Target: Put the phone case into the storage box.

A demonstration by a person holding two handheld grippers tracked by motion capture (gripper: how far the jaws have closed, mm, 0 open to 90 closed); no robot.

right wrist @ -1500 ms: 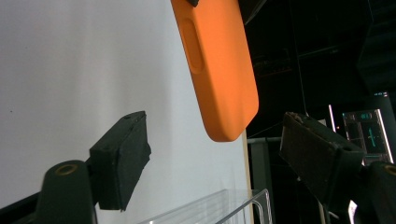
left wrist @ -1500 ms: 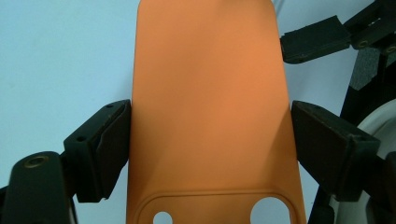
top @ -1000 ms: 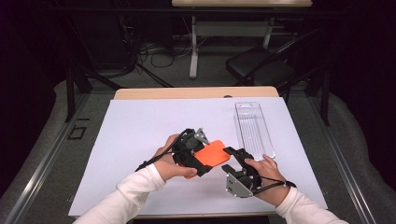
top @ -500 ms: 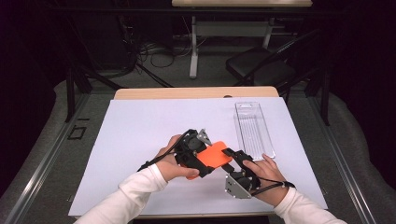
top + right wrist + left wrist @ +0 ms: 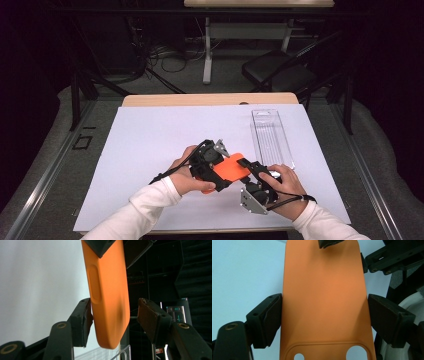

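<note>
change: right gripper (image 5: 250,167) jaws just closing around the orange phone case (image 5: 231,168) end – one pad touching, other apart | left gripper (image 5: 216,170) clamps its sides | place: above white sheet (image 5: 150,145) near front edge | handover starting

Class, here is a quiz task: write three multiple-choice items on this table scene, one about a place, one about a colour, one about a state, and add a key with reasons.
1. Where does the clear plastic box lie?
A. on the white sheet, beyond the right gripper
B. on the floor
C. on the chair

2. What colour is the phone case?
A. blue
B. orange
C. green

3. How does the right gripper stand at the case?
A. jaws either side of its end, one pad off it
B. far from it
C. shut empty

Key: 1 A, the high view shows it on the white sheet. 2 B, orange in every view. 3 A, its own view shows a gap at one pad; its jaws have just been closing.
</note>
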